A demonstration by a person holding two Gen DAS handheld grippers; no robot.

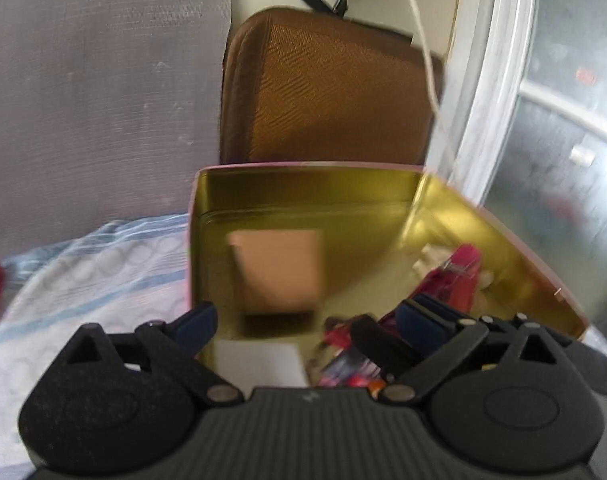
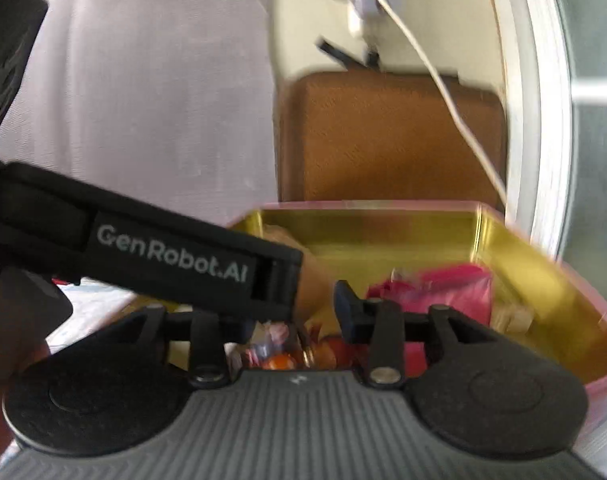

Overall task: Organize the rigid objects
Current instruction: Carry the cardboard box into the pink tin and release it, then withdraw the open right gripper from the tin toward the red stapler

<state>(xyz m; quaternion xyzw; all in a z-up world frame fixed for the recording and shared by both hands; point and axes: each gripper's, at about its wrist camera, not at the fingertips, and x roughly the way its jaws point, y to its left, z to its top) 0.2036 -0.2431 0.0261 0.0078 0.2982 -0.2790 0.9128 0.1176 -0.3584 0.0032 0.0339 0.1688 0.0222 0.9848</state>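
Risk: left hand-held gripper [image 1: 307, 320] spread, empty, right hand-held gripper [image 2: 295, 304] half-spread, grip unclear, crowded over tin [image 1: 303, 200] — collision, tin tipping off bed [image 1: 83, 264].

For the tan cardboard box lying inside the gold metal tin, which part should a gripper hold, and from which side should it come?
Probably the two long side edges of the tan cardboard box, approached from above through the open top of the gold metal tin. The box appears to lie flat on the tin's floor, its sides parallel and clear of the left wall, while the tin's walls block any sideways approach.
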